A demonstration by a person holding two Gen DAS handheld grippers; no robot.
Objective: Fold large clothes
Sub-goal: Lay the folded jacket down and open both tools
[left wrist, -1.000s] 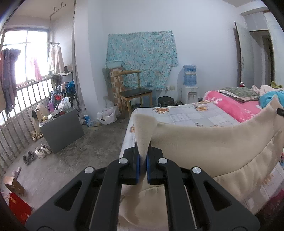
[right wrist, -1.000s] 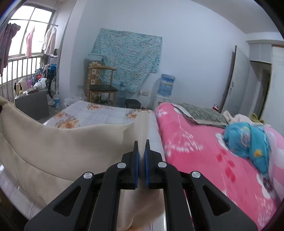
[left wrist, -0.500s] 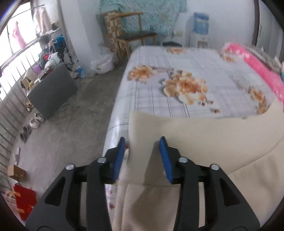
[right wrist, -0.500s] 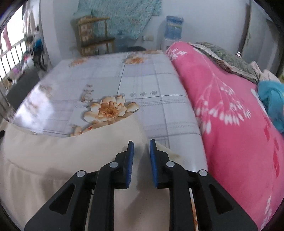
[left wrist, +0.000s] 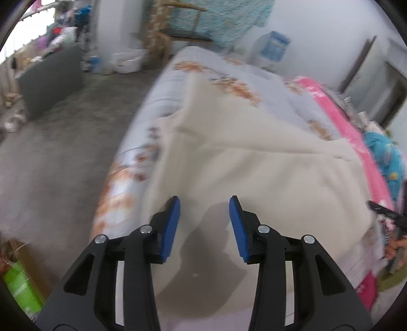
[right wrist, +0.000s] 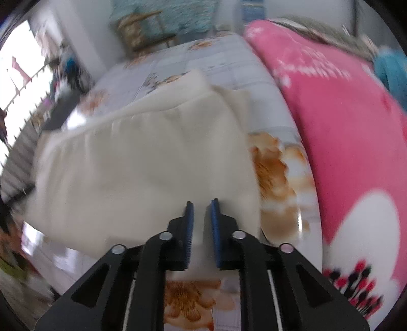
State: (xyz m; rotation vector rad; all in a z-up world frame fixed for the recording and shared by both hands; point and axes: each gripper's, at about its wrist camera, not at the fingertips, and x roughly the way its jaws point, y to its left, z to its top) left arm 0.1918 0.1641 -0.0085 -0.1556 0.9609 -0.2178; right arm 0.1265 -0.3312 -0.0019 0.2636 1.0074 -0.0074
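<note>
Mostly bed and floor in view, both frames blurred. Far left of the left wrist view: grey concrete floor [left wrist: 58, 142], a dark grey box [left wrist: 51, 79] with clutter on top, white bags by the wall, a green item [left wrist: 17, 287] at the lower edge. A wooden chair [left wrist: 178, 28] stands at the far wall under a hanging teal floral cloth [left wrist: 223, 17], with a water dispenser [left wrist: 272, 49] right of it. The bed sheet [left wrist: 173, 84] is pale, checked, with orange flowers. The cream garment [left wrist: 254, 163] lies flat on it, folded over, near the bed's left edge. The left gripper [left wrist: 204, 202] hangs over the garment, jaws apart, nothing between them. The right gripper [right wrist: 202, 203] sits above the garment's right edge; its jaws have just been closing, leaving a narrow empty gap. Further right, the pink quilt [right wrist: 343, 122] runs beside the sheet, with a turquoise bundle [right wrist: 391, 68] on it.
</note>
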